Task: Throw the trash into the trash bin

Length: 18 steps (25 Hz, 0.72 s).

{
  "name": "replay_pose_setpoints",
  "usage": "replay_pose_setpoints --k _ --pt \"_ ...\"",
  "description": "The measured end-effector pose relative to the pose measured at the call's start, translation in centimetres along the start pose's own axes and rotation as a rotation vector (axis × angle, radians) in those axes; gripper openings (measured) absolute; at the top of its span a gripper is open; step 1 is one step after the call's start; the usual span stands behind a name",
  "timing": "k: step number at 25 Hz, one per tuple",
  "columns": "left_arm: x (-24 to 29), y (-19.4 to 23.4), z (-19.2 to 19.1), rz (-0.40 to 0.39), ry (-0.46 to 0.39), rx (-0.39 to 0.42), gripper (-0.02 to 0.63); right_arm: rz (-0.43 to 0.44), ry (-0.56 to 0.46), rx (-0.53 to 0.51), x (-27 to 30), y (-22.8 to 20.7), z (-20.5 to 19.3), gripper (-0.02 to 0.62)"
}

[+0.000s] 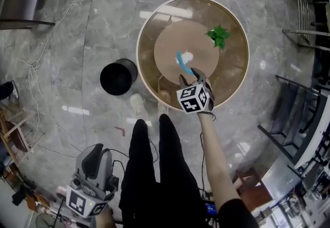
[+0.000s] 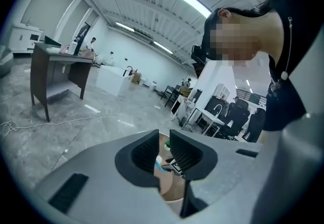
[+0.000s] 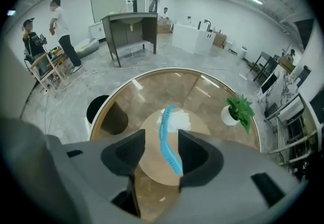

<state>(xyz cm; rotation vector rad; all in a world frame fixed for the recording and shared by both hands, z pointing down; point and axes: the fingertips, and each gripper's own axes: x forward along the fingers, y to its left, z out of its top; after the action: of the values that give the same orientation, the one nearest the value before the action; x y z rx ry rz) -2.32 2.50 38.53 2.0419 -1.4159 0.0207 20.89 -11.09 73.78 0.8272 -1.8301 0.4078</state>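
A blue strip of trash (image 1: pixel 180 58) lies beside a crumpled white paper (image 1: pixel 187 57) near the middle of the round glass table (image 1: pixel 154 26). My right gripper (image 1: pixel 190 73) hangs over the table's near side and points steeply down. In the right gripper view its jaws (image 3: pixel 161 152) stand wide open; the blue strip (image 3: pixel 169 148) shows in the gap below them, untouched. The black trash bin (image 1: pixel 117 76) stands on the floor left of the table. My left gripper (image 1: pixel 94 150) is low at the bottom left, its jaws (image 2: pixel 163 152) a narrow gap apart and holding nothing.
A small potted plant (image 1: pixel 219 36) stands on the table's far right. White cables (image 1: pixel 36 62) trail across the floor at left. Metal racks and chairs (image 1: pixel 304 118) line the right side. The person's black-clad legs (image 1: pixel 160 170) stand before the table. Two people (image 3: pixel 58 25) are at the back.
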Motion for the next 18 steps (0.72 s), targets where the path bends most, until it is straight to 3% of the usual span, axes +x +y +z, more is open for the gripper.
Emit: replay_pose_setpoints --k 14,18 --pt "0.8 2.4 -2.8 0.038 0.065 -0.040 0.061 -0.019 0.038 -0.011 6.5 -0.8 0.7 0.206" --pt "0.9 2.6 -3.0 0.041 0.078 -0.039 0.061 -0.074 0.048 -0.027 7.4 -1.9 0.9 0.086"
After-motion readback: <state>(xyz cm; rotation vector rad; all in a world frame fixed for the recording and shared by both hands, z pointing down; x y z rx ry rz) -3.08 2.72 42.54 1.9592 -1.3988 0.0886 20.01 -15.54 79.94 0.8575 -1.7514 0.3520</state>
